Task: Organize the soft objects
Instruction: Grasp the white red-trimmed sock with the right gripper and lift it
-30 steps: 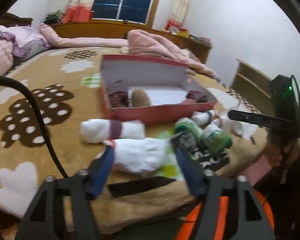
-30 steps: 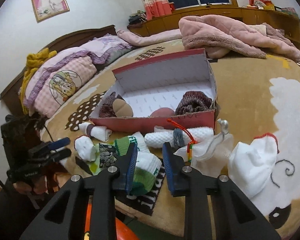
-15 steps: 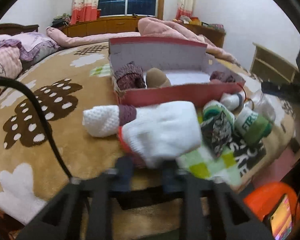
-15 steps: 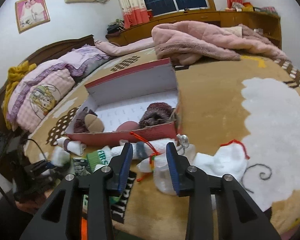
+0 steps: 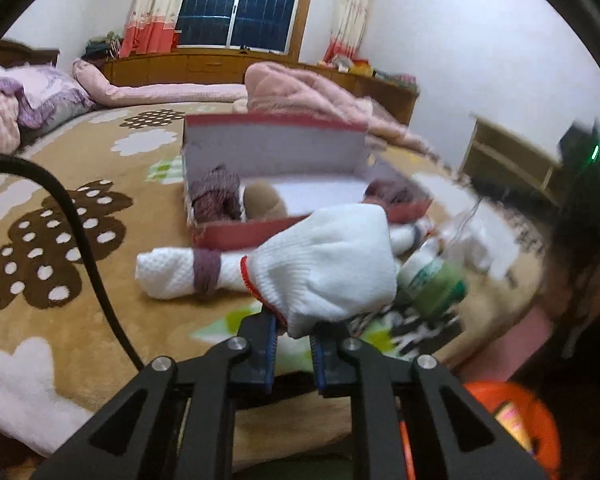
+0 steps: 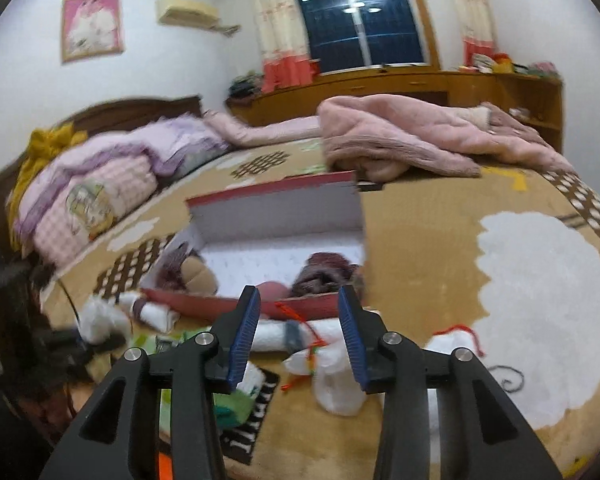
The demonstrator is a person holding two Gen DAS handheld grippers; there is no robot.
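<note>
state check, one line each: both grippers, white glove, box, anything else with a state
Left gripper: shut on the white glove.
White glove: pinched at its lower edge, raised in front of the box.
Right gripper: jaws opening, nothing between them.
Box: open, lid standing up, knit items inside.
Rolled towel: lying on the blanket, bound by a purple band.
Second glove: lying on the blanket.

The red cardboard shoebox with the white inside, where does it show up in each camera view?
Left wrist view: the red cardboard shoebox sits centre, partly behind the white knit glove.
Right wrist view: centre, just beyond the right gripper, whose jaws are opening.
Shared landmark: the pink quilt.
</note>
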